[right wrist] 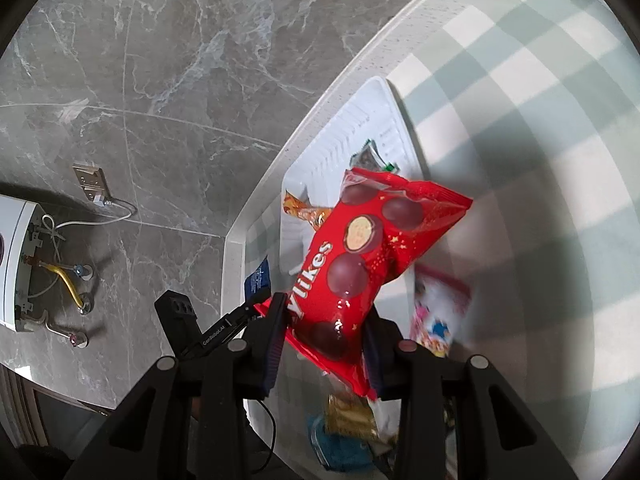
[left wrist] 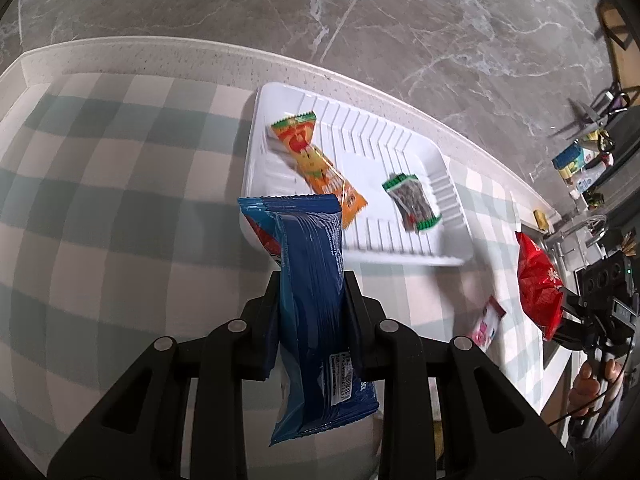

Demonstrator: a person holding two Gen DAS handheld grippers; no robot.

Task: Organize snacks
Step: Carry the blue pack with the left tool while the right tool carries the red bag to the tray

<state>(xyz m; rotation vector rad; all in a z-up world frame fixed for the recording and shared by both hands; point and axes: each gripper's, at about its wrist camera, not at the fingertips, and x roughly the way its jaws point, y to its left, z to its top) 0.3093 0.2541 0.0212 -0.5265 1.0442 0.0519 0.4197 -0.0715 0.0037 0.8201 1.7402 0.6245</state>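
Note:
My left gripper [left wrist: 312,284] is shut on a blue snack packet [left wrist: 316,320], held upright just in front of the white ribbed tray [left wrist: 260,136]. In the tray lie an orange packet [left wrist: 320,168] and a small green-edged dark packet [left wrist: 412,202]. My right gripper [right wrist: 324,320] is shut on a red bag of chocolate balls [right wrist: 360,256], held above the table near the tray [right wrist: 384,96]. From the left wrist view the right gripper [left wrist: 566,312] and its red bag [left wrist: 536,284] hang at the right. A pink packet [left wrist: 486,326] lies on the checked cloth between them.
The table's checked cloth [left wrist: 100,200] ends at a white edge over grey marble floor [left wrist: 360,20]. More packets, gold and blue [right wrist: 348,416], lie under the right gripper. A white appliance with pipes [right wrist: 16,256] stands on the floor. Scissors and clutter [left wrist: 584,136] sit far right.

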